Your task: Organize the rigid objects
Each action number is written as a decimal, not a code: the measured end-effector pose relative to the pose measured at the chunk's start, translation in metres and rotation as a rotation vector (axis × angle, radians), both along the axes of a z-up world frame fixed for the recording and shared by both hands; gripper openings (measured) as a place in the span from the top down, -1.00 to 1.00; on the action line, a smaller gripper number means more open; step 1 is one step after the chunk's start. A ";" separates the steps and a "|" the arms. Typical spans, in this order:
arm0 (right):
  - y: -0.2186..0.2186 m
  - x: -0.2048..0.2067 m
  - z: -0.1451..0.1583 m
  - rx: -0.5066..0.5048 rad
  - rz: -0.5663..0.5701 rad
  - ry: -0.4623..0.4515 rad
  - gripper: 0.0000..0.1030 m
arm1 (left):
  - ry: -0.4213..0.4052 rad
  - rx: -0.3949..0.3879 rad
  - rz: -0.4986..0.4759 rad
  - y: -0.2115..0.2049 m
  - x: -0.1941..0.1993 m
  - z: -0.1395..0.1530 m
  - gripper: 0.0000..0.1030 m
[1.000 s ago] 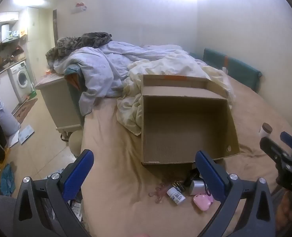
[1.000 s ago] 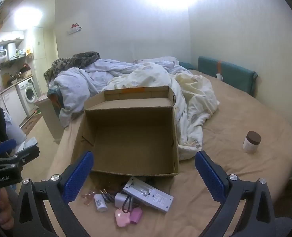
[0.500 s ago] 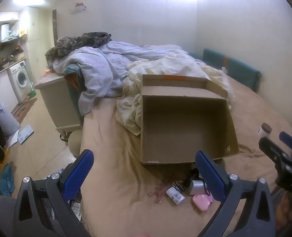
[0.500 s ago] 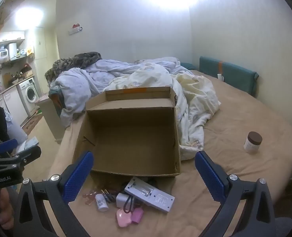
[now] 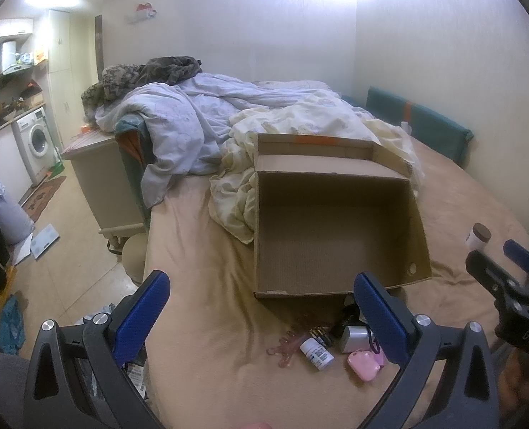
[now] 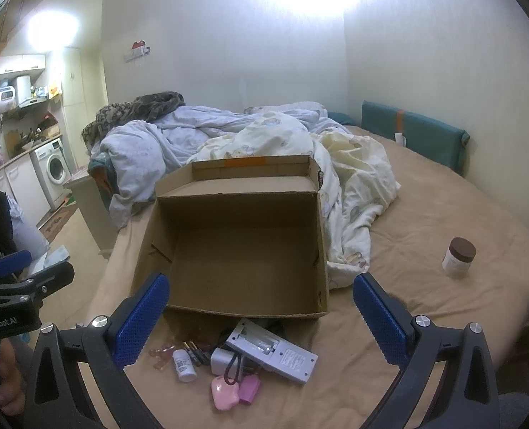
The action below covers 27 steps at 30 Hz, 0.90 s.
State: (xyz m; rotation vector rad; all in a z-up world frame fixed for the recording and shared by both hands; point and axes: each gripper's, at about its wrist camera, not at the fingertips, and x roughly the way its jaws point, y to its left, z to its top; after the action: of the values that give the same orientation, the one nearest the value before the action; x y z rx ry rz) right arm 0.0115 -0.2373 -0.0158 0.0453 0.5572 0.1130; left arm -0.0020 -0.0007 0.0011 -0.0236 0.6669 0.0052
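Note:
An open, empty cardboard box [image 6: 243, 250] [image 5: 332, 228] sits on the tan bed. In front of it lies a small pile: a grey remote [image 6: 273, 352], a white charger with black cord [image 6: 223, 359] [image 5: 353, 334], a small white bottle [image 6: 184, 361] [image 5: 316, 354], batteries [image 6: 194, 350], a pink heart-shaped case [image 6: 225, 393] [image 5: 362, 364] and a clear pink clip [image 5: 285, 348]. A brown-lidded white jar [image 6: 457, 257] [image 5: 478, 236] stands apart on the right. My left gripper [image 5: 260, 307] and my right gripper [image 6: 260, 304] hover open above the pile, holding nothing.
Rumpled white and cream duvets [image 6: 264, 143] lie behind and right of the box. A green cushion [image 6: 410, 136] lines the far wall. The bed's left edge drops to a floor with a cabinet [image 5: 100, 178], washing machine [image 5: 35, 143] and scattered papers.
Both views have crept slightly; the box and pile sit almost where they were. Both grippers stay open.

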 end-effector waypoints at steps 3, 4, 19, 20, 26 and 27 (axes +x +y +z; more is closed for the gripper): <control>0.000 0.000 0.000 0.000 0.000 0.001 -1.00 | 0.004 -0.001 0.003 0.001 0.001 -0.001 -0.99; 0.000 0.000 0.000 0.001 0.001 0.001 -1.00 | 0.004 0.001 0.005 0.001 0.001 -0.002 -0.99; 0.000 0.000 0.000 -0.001 0.001 0.000 -1.00 | 0.012 0.003 0.005 0.001 0.001 -0.006 -0.99; 0.000 0.000 0.000 0.000 0.001 0.000 -1.00 | 0.012 0.002 0.005 0.001 0.001 -0.006 -0.99; 0.000 0.000 0.000 -0.001 0.001 0.000 -1.00 | 0.013 -0.001 0.005 0.001 0.002 -0.009 -0.99; 0.000 0.000 0.000 -0.001 0.001 0.000 -1.00 | 0.013 0.001 0.005 0.001 0.002 -0.008 -0.99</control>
State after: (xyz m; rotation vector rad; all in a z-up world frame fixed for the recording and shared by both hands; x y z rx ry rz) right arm 0.0116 -0.2375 -0.0156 0.0441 0.5570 0.1135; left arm 0.0000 0.0003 -0.0070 -0.0241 0.6797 0.0104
